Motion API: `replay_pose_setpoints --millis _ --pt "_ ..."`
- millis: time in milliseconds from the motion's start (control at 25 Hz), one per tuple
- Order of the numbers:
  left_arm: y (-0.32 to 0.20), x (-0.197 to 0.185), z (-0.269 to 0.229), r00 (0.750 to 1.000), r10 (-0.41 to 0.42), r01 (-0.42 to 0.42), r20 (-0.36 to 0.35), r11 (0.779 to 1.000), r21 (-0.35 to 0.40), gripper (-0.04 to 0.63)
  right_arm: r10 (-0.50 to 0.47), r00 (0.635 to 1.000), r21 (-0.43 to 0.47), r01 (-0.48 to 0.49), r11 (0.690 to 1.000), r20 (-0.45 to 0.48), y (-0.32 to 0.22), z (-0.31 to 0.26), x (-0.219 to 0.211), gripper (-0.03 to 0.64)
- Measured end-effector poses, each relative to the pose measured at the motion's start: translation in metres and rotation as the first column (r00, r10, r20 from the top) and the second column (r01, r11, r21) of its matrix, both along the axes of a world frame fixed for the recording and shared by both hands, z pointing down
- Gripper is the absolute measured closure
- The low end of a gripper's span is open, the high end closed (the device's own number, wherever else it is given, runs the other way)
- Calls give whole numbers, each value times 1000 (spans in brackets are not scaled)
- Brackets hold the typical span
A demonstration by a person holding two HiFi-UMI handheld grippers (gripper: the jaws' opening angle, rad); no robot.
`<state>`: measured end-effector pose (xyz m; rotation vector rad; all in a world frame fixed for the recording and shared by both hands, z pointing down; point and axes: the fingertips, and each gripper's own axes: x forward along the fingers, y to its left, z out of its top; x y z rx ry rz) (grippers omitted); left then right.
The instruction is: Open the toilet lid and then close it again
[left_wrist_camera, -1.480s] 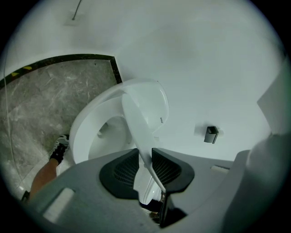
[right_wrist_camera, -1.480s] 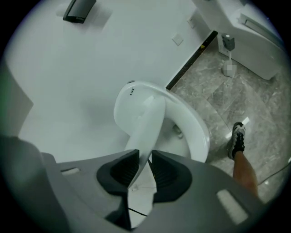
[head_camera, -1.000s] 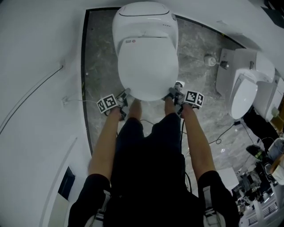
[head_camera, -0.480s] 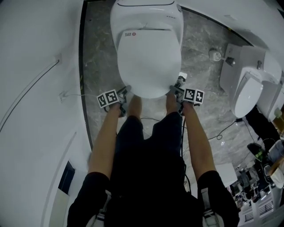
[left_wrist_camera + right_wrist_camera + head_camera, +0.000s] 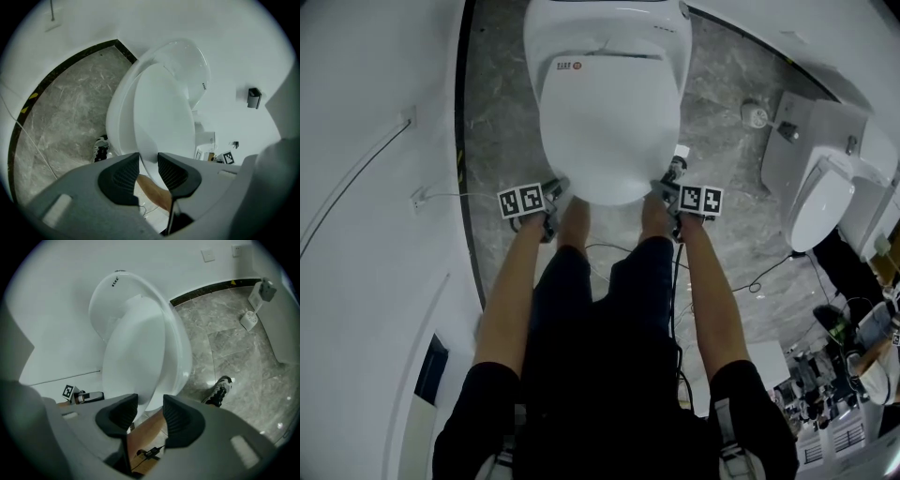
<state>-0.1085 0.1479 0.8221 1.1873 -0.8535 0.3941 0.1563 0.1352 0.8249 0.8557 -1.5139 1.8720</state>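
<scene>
The white toilet lid (image 5: 605,122) lies low over the bowl, its front edge toward me. My left gripper (image 5: 555,192) is at the front left of that edge. In the left gripper view (image 5: 149,161) the lid (image 5: 164,112) fills the narrow gap between the pads, though the jaws have just been opening a little. My right gripper (image 5: 667,183) is at the front right. In the right gripper view (image 5: 150,404) its jaws have just been opening wide, and the lid's rim (image 5: 131,357) sits loosely between them.
A second toilet (image 5: 816,202) stands at the right, with a small fitting (image 5: 755,114) on the marble floor beside it. A white wall (image 5: 366,187) curves along the left, and a cable (image 5: 441,197) runs from it. My shoes (image 5: 100,149) (image 5: 219,391) stand at the bowl's foot.
Both grippers have come down with the lid's front edge, and the lid now lies flatter over the bowl.
</scene>
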Motion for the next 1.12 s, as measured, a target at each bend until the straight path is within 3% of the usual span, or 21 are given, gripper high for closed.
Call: replay_pose_setpoints --millis 360,1120 --pt "6 -7 26 995 78 -76 62 996 -43 404 -13 999 -10 13 1000 -51 5 23 2 428" --pt "11 -8 72 992 76 -70 101 995 -64 405 -30 997 -23 28 999 -76 9 68 2 428"
